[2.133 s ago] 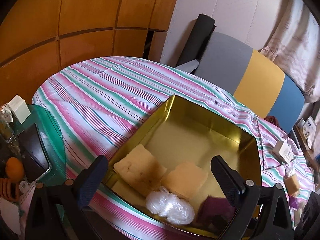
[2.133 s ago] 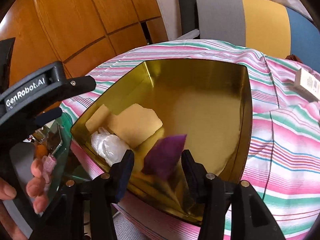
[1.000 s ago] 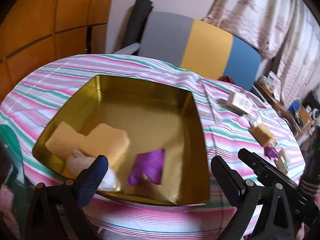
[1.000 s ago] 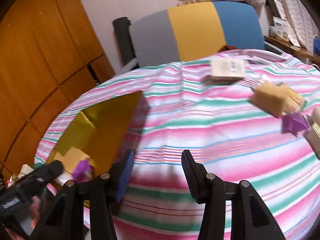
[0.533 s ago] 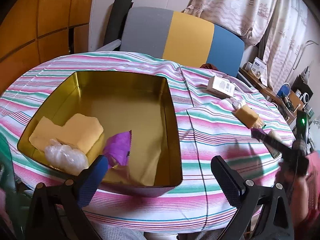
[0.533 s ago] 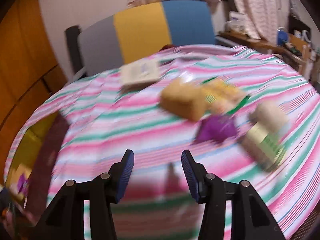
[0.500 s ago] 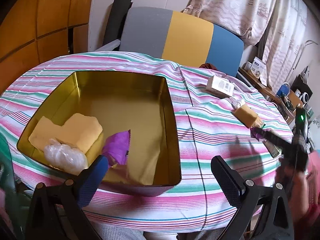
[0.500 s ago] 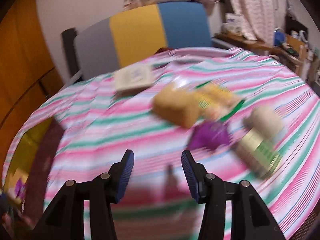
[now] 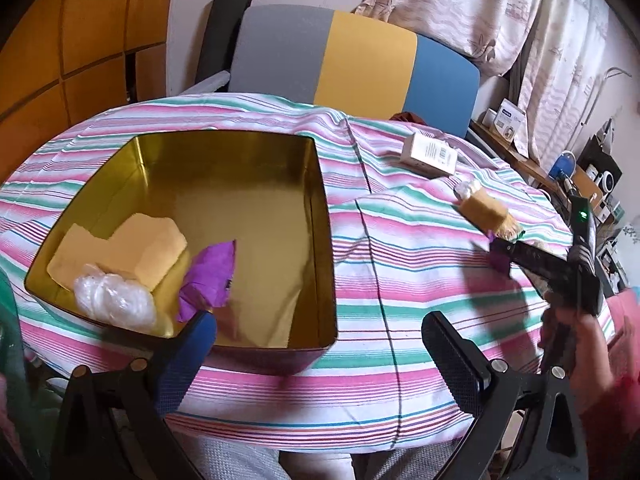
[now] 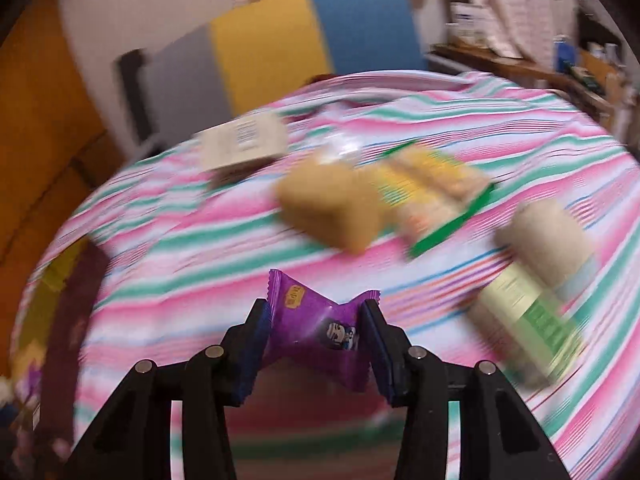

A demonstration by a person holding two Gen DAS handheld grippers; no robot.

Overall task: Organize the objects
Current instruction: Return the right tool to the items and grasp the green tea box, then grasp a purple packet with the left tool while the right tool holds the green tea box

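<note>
Right gripper (image 10: 318, 322) jaws have just been closing and now clamp a purple candy wrapper (image 10: 320, 328); pads pinch its waist, both twisted ends flare out free. Left gripper (image 9: 320, 344) stands wide apart, nothing between its fingers, hovering over the near rim of the gold tin (image 9: 320, 216).

Risks as we judge them:
- Grip is on crinkly film, not on the candy body. A fast swing could let it slide out.
- Right view is heavily blurred, so we can't tell whether the wrapper is clear of the striped tablecloth (image 10: 200, 272). Dragging could bunch the cloth.
- Neighbours sit close: tan cake block (image 10: 332, 208) at 12 o'clock, yellow-green snack pack (image 10: 436, 196) at 1, pale cylindrical bottle (image 10: 536, 280) at 3. Lift straight up before traversing.

Room: in the left view the tin lies at 10 o'clock, far half bare. Two yellow sponge blocks (image 9: 132, 252), a clear plastic bundle (image 9: 112, 300) and another purple wrapper (image 9: 212, 276) crowd its near-left corner. Tin wall is the only edge to clear; the white box (image 9: 430, 154) is well apart from that path.
</note>
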